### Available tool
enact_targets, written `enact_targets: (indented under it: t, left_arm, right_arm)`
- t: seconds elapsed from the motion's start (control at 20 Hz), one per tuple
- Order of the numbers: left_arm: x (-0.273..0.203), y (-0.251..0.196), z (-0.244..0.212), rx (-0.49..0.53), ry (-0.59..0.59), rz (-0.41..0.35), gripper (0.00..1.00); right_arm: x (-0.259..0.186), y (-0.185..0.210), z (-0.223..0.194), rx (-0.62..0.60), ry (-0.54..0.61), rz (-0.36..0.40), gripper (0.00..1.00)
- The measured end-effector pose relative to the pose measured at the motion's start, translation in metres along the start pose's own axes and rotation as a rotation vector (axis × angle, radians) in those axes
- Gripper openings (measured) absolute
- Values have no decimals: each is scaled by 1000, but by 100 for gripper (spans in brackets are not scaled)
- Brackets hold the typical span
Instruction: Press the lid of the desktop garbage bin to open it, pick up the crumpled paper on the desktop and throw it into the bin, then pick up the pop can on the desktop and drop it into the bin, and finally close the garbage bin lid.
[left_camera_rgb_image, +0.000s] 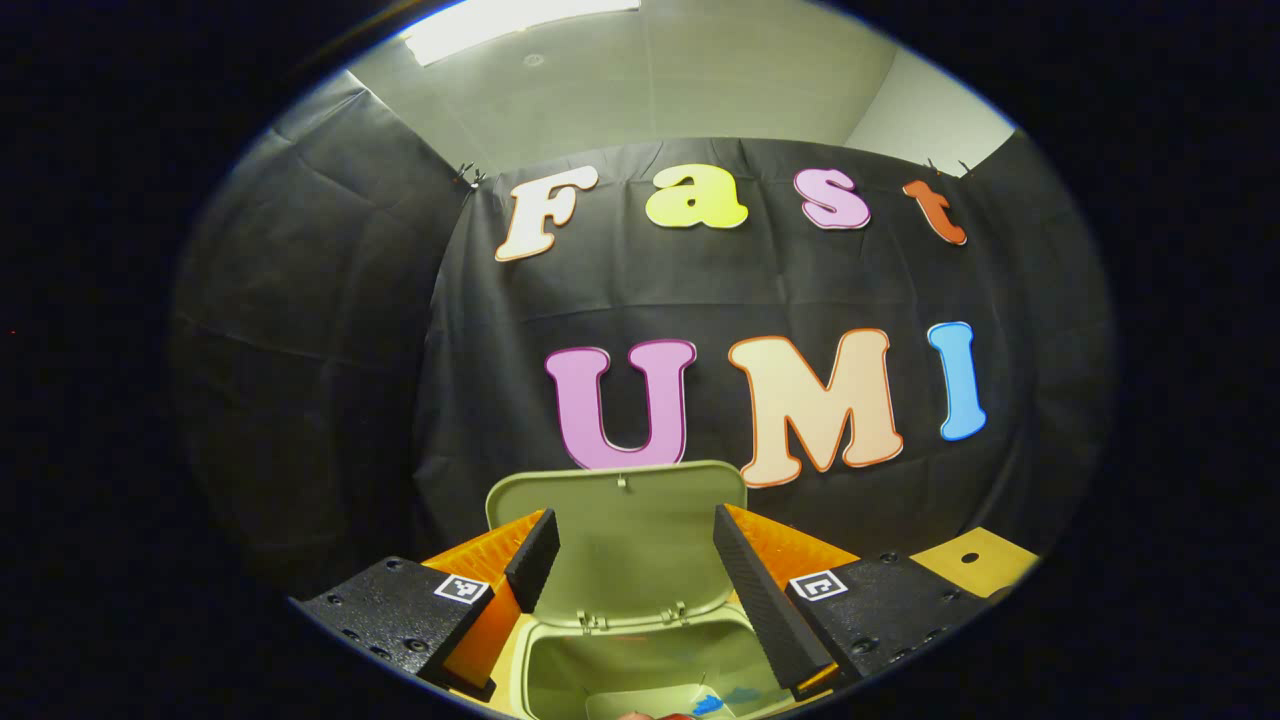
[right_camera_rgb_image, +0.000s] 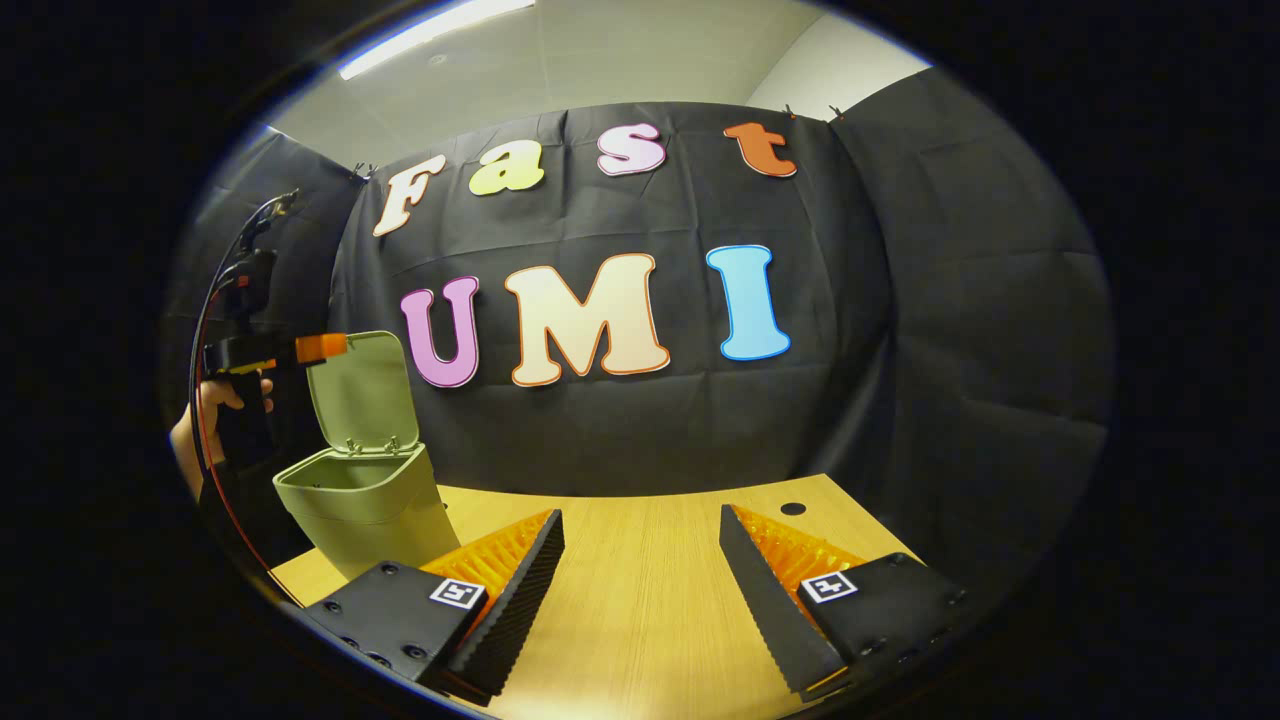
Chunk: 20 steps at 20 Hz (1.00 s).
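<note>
Bin (left_camera_rgb_image: 640, 650): pale green, on the wooden table (right_camera_rgb_image: 640, 590); lid (left_camera_rgb_image: 620, 540) swung up and standing open behind the mouth. In the left gripper view it sits at 6 o'clock; in the right gripper view at 9 o'clock.

Bin contents: pale paper (left_camera_rgb_image: 650, 703) and a blue scrap at the bottom edge; what they are is unclear.

Left gripper (left_camera_rgb_image: 632, 575): jaws spread wide, nothing between them, poised above the bin's mouth. In the right gripper view a hand (right_camera_rgb_image: 215, 400) holds it beside the raised lid.

Right gripper (right_camera_rgb_image: 640, 580): jaws spread wide, nothing held, over bare tabletop, well apart from the bin.
</note>
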<state>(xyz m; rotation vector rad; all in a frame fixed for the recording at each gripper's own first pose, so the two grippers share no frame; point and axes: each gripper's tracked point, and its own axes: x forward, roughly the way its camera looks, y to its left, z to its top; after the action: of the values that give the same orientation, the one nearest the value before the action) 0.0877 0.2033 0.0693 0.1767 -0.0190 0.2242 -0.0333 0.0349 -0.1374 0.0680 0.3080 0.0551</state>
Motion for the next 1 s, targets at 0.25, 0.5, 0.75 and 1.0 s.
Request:
enact_targets:
  t: [0.25,0.5,0.75,1.0]
  left_arm:
    - [37,10,17,0,-9,-19,92]
    - [71,16,5,-14,55,-28,92]
    - [73,15,-5,-38,101,-27,93]
    - [43,9,-5,-44,100,-21,94]
  right_arm:
    - [-1,14,0,5,-14,-31,96]
    - [0,18,-2,2,-9,-52,99]
    - [-1,19,-3,-6,-2,-46,99]
    - [1,13,1,-1,-3,-10,98]
